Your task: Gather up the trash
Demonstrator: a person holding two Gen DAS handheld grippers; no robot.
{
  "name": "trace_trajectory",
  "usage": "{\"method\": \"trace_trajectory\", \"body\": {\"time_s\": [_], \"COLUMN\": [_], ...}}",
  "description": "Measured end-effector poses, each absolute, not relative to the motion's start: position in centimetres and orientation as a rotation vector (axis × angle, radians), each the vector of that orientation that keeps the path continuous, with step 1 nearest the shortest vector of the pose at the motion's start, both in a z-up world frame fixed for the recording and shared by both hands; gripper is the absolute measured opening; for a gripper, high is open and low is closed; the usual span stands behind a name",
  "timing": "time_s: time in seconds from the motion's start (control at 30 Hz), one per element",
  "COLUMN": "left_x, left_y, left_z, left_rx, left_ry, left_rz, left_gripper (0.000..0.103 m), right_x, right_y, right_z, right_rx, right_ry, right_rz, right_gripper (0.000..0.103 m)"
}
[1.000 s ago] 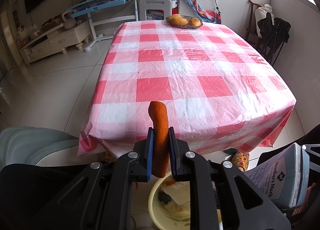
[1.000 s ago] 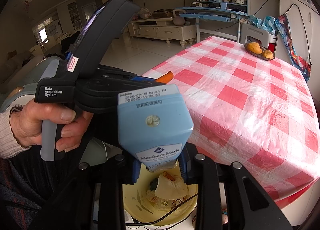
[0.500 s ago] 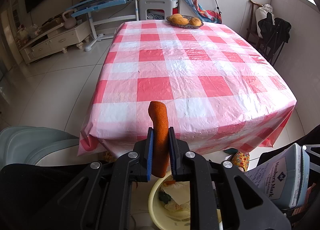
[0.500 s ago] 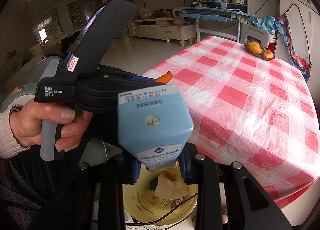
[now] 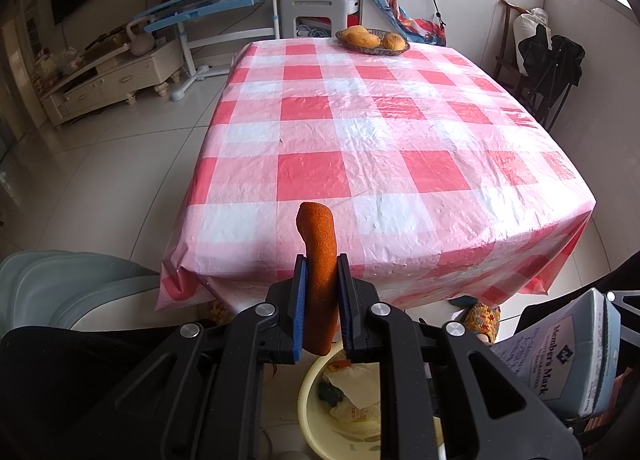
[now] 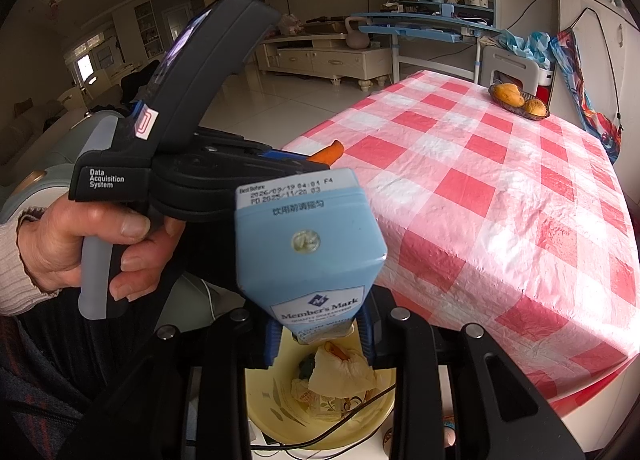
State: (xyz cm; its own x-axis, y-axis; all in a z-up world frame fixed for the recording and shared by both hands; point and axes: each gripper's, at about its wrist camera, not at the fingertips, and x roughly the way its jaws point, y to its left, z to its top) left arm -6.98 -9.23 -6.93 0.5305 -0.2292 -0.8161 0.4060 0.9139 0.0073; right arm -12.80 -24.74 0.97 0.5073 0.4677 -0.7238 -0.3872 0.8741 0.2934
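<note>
**Both grippers loaded above a half-hidden basin**

The left gripper (image 5: 322, 300) was clenched on an orange stick (image 5: 320, 260), its blue pads pressed to both sides. The stick rose past the jaw tips, bending left at its blunt top, and its lower end hung just below the pads. What the stick was made of could not be told; its surface looked grainy. From the right wrist view only its tip (image 6: 330, 149) showed, poking out beyond the dark body of the left gripper (image 6: 256, 167), whose jaws were hidden there. A hand (image 6: 86, 250) in a ribbed cuff gripped that tool's grey handle.

The right gripper (image 6: 320, 334) grasped a blue carton (image 6: 308, 244), pads on its lower sides. The carton stood out past the jaws, top end toward the camera, with a small punched hole in it. Its base was lost between the fingers. In the left wrist view the carton (image 5: 568, 356) sat at the right edge, cut off by the frame.

Below both sets of jaws lay a yellow basin (image 6: 280, 412), largely masked by the gripper arms. Crumpled paper (image 6: 340, 372) and some dark scraps lay in it; the rest of its contents were hard to make out. A black cable crossed its rim.

Beyond the jaws stretched a table (image 5: 400, 147) under a red-and-white check cloth, with a fruit dish (image 5: 372, 41) at its far end.
</note>
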Motion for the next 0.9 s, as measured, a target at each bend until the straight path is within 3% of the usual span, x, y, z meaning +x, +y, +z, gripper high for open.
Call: {"method": "trace_trajectory", "body": {"time_s": [0.9], "left_x": [-6.97], "left_y": [-8.99], "left_z": [-7.19], "left_rx": [0.206], "left_ry": [0.947], "left_rz": [-0.379], "left_gripper": [0.014], "right_x": [-12.80], "right_y": [-24.59], "right_z": [0.71], "right_rx": [0.094], "right_ry": [0.907], "right_rz": [0.516], "right_gripper": [0.031]}}
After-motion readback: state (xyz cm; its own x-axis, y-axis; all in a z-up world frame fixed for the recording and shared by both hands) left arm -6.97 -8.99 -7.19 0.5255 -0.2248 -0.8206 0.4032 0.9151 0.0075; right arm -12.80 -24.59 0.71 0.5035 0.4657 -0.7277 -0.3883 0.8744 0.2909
